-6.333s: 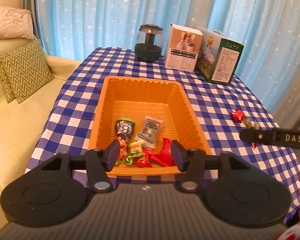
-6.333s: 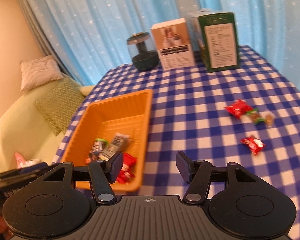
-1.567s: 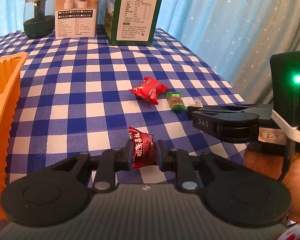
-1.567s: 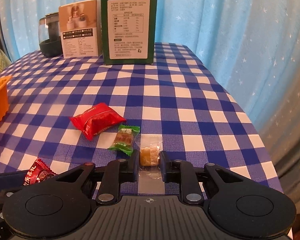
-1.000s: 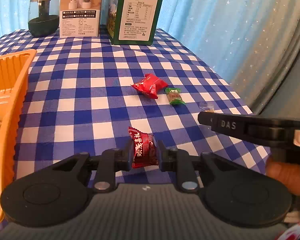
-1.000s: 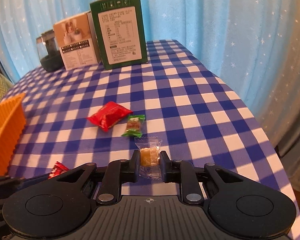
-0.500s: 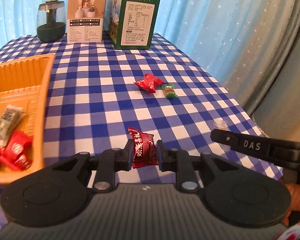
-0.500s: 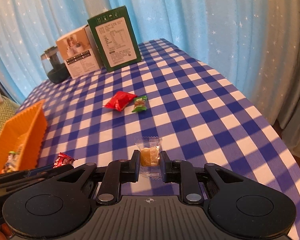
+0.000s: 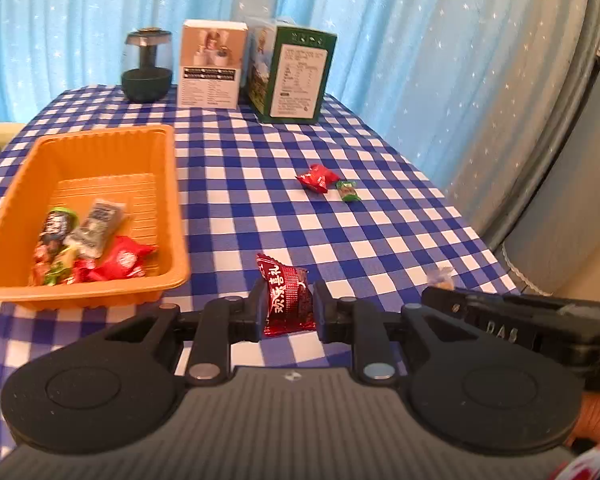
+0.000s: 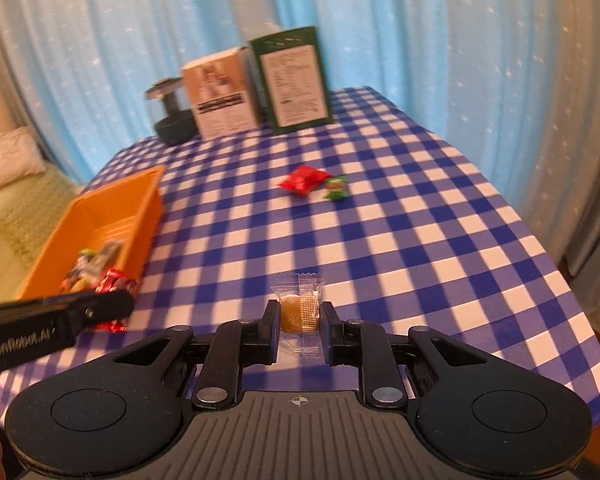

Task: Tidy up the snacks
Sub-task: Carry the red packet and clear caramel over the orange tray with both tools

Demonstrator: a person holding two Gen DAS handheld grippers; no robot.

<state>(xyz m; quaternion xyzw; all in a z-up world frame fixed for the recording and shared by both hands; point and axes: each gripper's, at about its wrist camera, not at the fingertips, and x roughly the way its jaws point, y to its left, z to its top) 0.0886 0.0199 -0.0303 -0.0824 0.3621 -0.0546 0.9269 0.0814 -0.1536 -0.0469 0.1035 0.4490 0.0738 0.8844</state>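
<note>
Tray (image 9: 172,184) holds several snacks; my left gripper (image 9: 286,306) clamps red candy (image 9: 286,294), right gripper (image 10: 300,326) clamps clear-wrapped sweet (image 10: 300,304); red packet (image 9: 317,178) and green candy (image 9: 348,190) remain on far cloth

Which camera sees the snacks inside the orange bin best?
The left wrist view. It looks down into the orange bin, so the snacks lying at its near end show clearly. In the right wrist view the bin is blurred, and only a few wrappers peek out.

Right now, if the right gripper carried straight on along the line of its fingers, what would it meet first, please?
The right gripper, shut on the clear-wrapped candy, points down at bare checked tablecloth. That would likely come first; the red snack packet and green candy lie farther along. Depth is uncertain.
</note>
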